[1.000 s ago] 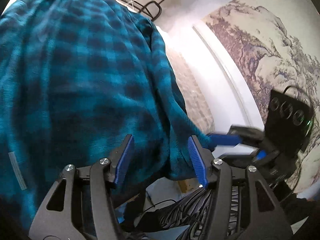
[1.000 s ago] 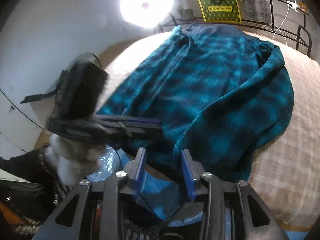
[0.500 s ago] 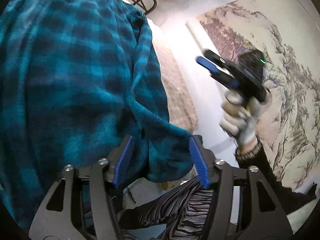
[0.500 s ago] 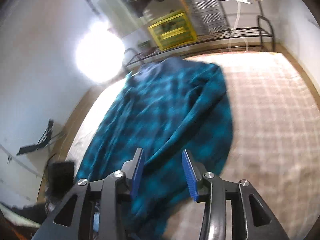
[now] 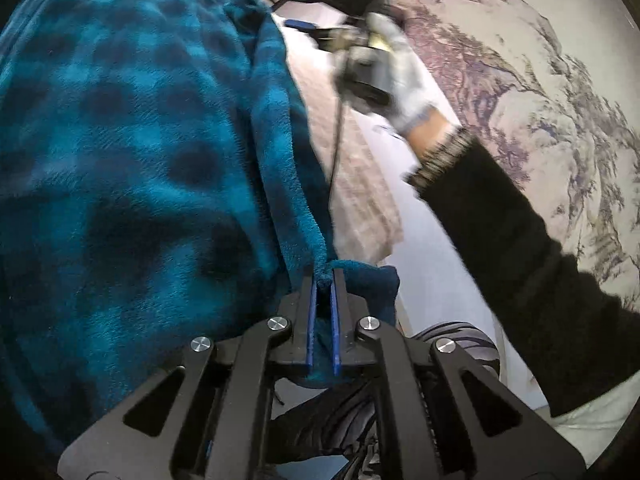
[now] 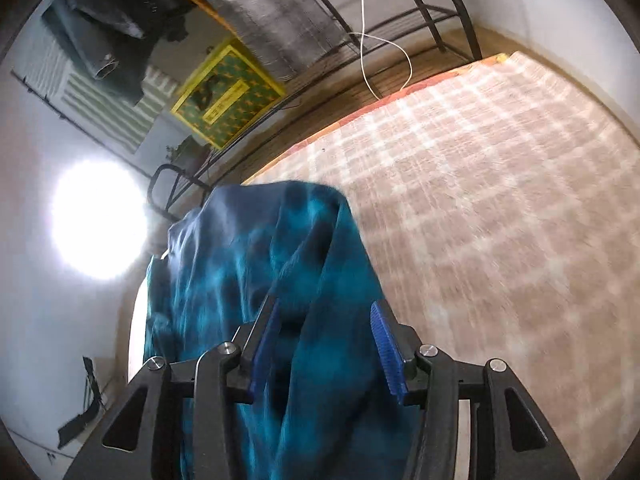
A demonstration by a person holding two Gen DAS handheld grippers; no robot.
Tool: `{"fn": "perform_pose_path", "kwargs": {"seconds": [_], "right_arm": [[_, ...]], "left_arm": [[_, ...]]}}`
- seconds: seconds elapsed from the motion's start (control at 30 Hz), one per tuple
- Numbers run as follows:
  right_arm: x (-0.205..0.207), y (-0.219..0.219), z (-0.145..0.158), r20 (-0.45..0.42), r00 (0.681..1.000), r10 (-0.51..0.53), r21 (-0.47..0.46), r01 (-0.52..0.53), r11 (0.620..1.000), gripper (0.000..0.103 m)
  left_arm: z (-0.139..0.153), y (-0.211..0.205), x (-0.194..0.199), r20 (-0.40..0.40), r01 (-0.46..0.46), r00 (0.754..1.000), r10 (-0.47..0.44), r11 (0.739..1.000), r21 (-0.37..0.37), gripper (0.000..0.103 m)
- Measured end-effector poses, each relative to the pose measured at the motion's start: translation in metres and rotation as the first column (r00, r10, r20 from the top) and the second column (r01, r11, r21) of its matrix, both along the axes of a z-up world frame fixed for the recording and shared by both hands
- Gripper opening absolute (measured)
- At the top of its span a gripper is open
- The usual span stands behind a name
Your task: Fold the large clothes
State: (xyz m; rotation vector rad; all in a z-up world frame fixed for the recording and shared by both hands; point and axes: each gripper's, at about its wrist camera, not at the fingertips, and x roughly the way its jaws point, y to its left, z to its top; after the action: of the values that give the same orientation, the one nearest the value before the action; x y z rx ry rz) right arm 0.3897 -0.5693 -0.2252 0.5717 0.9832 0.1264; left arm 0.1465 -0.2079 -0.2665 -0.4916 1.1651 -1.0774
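Clamped tight now, my left gripper [image 5: 325, 276] has just snapped its blue pads together on a fold at the hem of the teal-and-black checked fleece garment [image 5: 132, 152], which spreads away to the left over the pale checked bedcover [image 5: 360, 184]. Beyond it my white-gloved right hand [image 5: 394, 80] carries the other tool, blurred, in front of an ink landscape wall hanging [image 5: 552, 92]. Over to the right wrist view: my right gripper [image 6: 325, 316] stands about half open, pads apart and pressing nothing, with the fleece lying bunched below and between them, beside bare bedcover [image 6: 500, 200] and a black metal rack [image 6: 436, 12].
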Motion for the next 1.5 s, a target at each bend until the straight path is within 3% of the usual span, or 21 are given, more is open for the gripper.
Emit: {"fn": "perform_pose_path", "kwargs": {"seconds": [0.13,0.17,0.43,0.67,0.77,0.93,1.1,1.17,1.2,1.4,1.5], "right_arm": [[0.027,0.014,-0.013,-0.036,0.999,0.013,-0.087,-0.016,0.996,0.003],[0.031,0.016,-0.013,-0.040,0.999,0.013,-0.109,-0.017,0.994,0.001],[0.028,0.048,0.042,0.058,0.996,0.071,-0.246,-0.054,0.968,0.000],[0.038,0.131,0.091,0.088,0.967,0.239,-0.409,-0.183,0.894,0.000],[0.049,0.176,0.083,0.056,0.948,0.315,-0.450,-0.258,0.855,0.000],[0.067,0.241,0.035,-0.035,0.913,0.406,-0.445,-0.378,0.812,0.000],[0.074,0.261,-0.010,-0.143,0.897,0.419,-0.411,-0.439,0.799,0.005],[0.067,0.252,-0.006,-0.123,0.902,0.414,-0.395,-0.428,0.813,0.027],[0.061,0.243,0.003,-0.094,0.903,0.418,-0.360,-0.423,0.832,0.031],[0.005,0.164,0.068,0.110,0.932,0.346,-0.214,-0.318,0.924,0.032],[-0.028,0.107,0.071,0.130,0.966,0.226,-0.197,-0.198,0.960,0.032]], "left_arm": [[0.006,-0.002,-0.001,0.029,0.015,0.999,-0.015,1.000,-0.008,0.003],[0.007,-0.001,-0.003,0.036,0.020,0.999,-0.020,1.000,-0.006,0.003],[0.008,0.008,-0.006,0.048,0.037,0.998,-0.036,0.999,-0.033,0.003],[0.008,0.029,-0.017,0.035,0.020,0.999,-0.018,0.998,-0.060,0.003],[0.008,0.041,-0.022,0.038,0.005,0.999,-0.003,0.999,-0.054,0.003],[0.000,0.057,-0.025,0.012,-0.023,1.000,0.023,0.999,-0.036,0.003],[-0.015,0.070,-0.024,-0.038,-0.050,0.998,0.050,0.999,0.001,0.003],[-0.011,0.072,-0.025,-0.022,-0.054,0.998,0.054,0.998,0.019,0.003],[-0.010,0.072,-0.026,-0.015,-0.053,0.998,0.054,0.998,0.028,0.003],[0.004,0.082,-0.037,0.026,-0.071,0.997,0.070,0.996,0.051,0.003],[0.008,0.093,-0.048,0.034,-0.079,0.997,0.076,0.994,0.079,0.003]]}}
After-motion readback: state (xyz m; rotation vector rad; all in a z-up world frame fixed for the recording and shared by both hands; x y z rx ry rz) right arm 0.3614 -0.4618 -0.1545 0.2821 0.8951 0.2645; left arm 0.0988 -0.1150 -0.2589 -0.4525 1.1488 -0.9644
